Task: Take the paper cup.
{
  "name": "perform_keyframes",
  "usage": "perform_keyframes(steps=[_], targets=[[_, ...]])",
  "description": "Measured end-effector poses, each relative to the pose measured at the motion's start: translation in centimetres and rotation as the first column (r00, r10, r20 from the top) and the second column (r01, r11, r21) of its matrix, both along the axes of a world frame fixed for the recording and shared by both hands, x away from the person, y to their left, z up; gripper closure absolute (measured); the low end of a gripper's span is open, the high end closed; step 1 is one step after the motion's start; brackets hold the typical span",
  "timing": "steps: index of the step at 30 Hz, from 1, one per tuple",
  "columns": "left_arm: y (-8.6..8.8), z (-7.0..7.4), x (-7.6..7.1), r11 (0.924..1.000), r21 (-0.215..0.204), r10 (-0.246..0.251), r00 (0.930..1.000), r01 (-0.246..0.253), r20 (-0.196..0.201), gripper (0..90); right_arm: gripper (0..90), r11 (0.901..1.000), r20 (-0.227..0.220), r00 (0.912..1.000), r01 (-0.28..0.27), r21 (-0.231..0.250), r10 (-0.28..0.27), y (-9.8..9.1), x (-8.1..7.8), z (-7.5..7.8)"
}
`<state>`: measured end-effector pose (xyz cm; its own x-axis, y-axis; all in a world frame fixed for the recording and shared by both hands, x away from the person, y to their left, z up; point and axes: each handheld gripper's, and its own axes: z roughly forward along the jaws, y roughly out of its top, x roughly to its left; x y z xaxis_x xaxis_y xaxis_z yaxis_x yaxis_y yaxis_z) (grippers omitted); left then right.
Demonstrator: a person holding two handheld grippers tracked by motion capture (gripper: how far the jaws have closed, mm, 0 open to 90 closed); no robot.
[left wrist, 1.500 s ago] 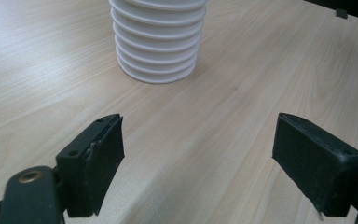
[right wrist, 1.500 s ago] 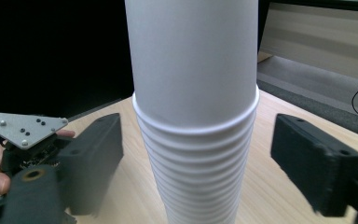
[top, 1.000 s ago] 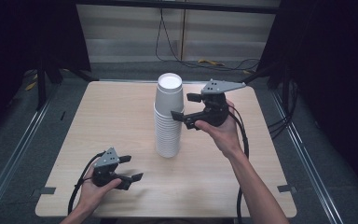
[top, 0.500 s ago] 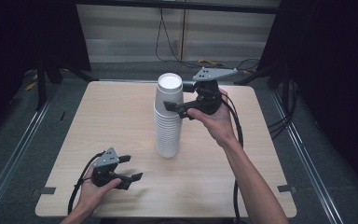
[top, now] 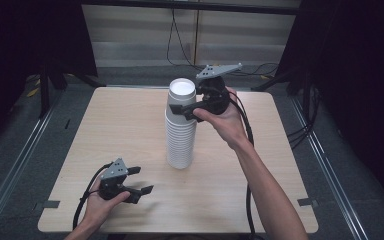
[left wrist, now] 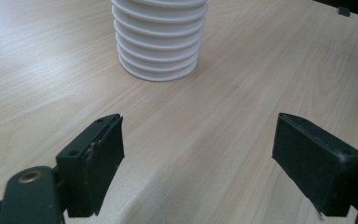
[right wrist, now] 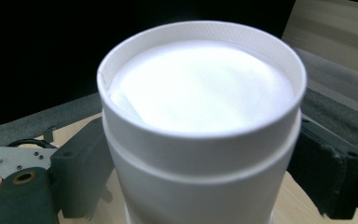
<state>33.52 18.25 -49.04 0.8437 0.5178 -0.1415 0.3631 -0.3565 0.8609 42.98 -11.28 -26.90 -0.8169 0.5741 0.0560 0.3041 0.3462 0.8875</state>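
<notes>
Right gripper view: right tool (right wrist: 200,158) jaws clasp top cup (right wrist: 200,121) of stack (top: 181,135).

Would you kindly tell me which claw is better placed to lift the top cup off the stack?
Right. The right claw already straddles the top cup of the cup stack, jaws at both sides. The left claw rests open near the table's front edge.

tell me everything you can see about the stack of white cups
The stack of white paper cups stands upright near the middle of the wooden table, nested mouth-down so rolled rims form ridges down its side and a flat base faces up. The right tool has its jaws on either side of the topmost cup, seemingly gripping it. The left tool rests apart.
</notes>
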Motion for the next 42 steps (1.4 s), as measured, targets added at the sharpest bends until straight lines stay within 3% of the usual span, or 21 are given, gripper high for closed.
perform_keyframes(steps=[5, 25, 42], targets=[[0.0, 0.0, 0.0, 1.0000, -0.005, 0.001, 1.0000, -0.001, -0.002, 16.3, 16.7, 0.9998, -0.006, 1.0000, 0.006, -0.020, -0.007, 0.3, 0.2, 0.2], [-0.1, 0.0, 0.0, 1.0000, -0.001, -0.001, 1.0000, 0.001, -0.003, 16.3, 18.1, 0.9998, 0.002, 1.0000, 0.005, -0.018, -0.005, 0.5, 0.2, 0.3], [0.0, -0.1, 0.0, 1.0000, 0.005, -0.004, 1.0000, 0.004, -0.003, 16.4, 18.4, 0.9971, 0.048, 0.9988, 0.007, 0.076, -0.011, -0.1, -0.2, 2.0]])
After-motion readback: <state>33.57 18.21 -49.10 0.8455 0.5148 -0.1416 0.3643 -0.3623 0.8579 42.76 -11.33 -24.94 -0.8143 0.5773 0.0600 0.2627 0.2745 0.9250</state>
